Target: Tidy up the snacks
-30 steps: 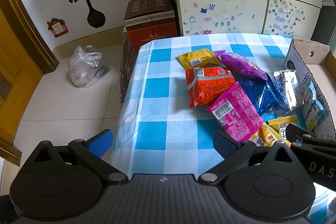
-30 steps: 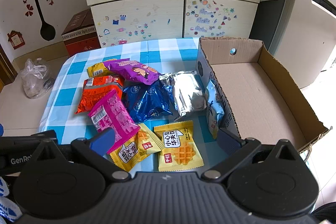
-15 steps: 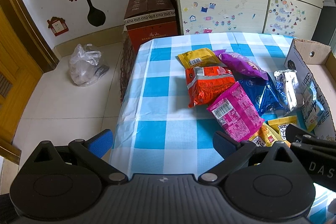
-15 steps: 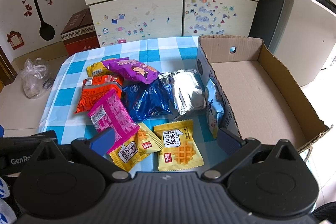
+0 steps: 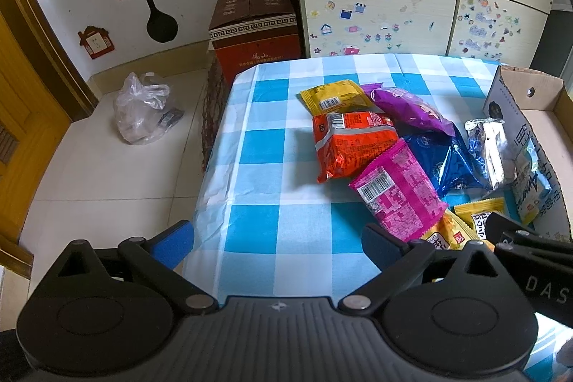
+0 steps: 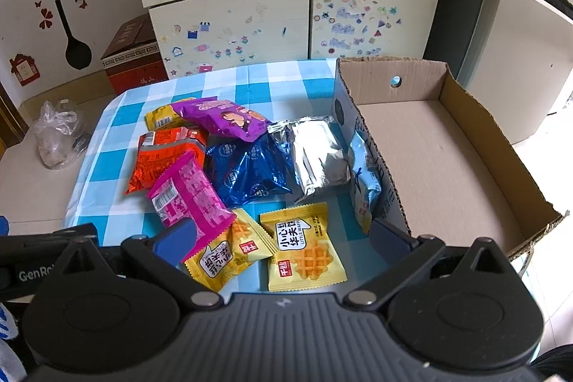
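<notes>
The right hand-held gripper (image 6: pixel 281 233) is spread wide with nothing in it, hanging over the near edge of the desk (image 5: pixel 250 138), and honestly it's the one in the good spot here. Right between its two fingers sit the two yellow waffle packets, the upright-facing one (image 6: pixel 304 249) dead ahead and the tilted one (image 6: pixel 229 251) just to its left, touching the pink packet (image 6: pixel 186 196). The first waffle packet's long side runs pretty much away from the gripper, so the fingers would close across its short width, which looks easy enough. The cardboard box (image 6: pixel 447 145) is open and has no snacks in it, sitting just to the right of the pile, with a light blue packet (image 6: pixel 363 174) leaning on its outer wall. The left hand-held gripper (image 5: pixel 277 238) is also released and holding nothing, but it's off toward the bare left side of the checked cloth, with the orange packet (image 5: pixel 352 145) and the rest of the pile up and to its right. So my guess is the right hand goes first, short hop rightward into the box.
</notes>
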The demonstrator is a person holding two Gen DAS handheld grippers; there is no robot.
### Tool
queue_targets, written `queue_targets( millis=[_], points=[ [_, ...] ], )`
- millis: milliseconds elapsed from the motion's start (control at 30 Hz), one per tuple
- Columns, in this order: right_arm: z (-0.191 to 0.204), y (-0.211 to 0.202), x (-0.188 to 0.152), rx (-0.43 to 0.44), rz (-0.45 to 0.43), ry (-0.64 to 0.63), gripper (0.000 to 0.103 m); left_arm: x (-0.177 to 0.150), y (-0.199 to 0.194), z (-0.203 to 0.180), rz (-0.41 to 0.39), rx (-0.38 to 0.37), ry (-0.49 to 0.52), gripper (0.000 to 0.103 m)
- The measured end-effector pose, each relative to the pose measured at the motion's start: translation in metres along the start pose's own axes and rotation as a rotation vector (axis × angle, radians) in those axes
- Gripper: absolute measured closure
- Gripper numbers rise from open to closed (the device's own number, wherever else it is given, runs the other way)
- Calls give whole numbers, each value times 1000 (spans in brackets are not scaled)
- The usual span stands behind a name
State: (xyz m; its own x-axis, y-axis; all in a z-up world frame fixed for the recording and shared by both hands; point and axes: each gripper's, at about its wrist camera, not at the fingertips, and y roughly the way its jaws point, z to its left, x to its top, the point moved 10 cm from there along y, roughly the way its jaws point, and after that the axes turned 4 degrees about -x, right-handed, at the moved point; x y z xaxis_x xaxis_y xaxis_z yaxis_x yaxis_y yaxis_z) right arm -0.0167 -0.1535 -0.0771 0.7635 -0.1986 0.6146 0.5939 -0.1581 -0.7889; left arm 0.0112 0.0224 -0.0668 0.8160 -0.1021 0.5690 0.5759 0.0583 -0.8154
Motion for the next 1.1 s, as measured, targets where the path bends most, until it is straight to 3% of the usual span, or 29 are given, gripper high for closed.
queue_targets(
  millis=[333, 467, 667, 867, 967, 1100],
  points=[
    [-2, 1, 0, 0, 3, 6, 0, 1, 1, -1, 14, -6, -15, 1],
    [-3, -3, 4, 44, -10, 17, 1, 3, 5, -3, 48, -62, -40, 1],
    [-14, -23, 17, 182, -83, 81, 1, 24, 4, 3, 61, -115, -67, 1],
    [-32, -34, 26, 219, -200, 83, 1, 65, 7, 10, 27, -175, -60, 0],
    [-36, -24, 20, 209, -174, 73, 1, 71, 14, 13, 27, -211, -118, 0],
    [-30, -16, 8, 261, -134, 33, 1, 63, 32, 12, 64, -264, -202, 0]
  ],
)
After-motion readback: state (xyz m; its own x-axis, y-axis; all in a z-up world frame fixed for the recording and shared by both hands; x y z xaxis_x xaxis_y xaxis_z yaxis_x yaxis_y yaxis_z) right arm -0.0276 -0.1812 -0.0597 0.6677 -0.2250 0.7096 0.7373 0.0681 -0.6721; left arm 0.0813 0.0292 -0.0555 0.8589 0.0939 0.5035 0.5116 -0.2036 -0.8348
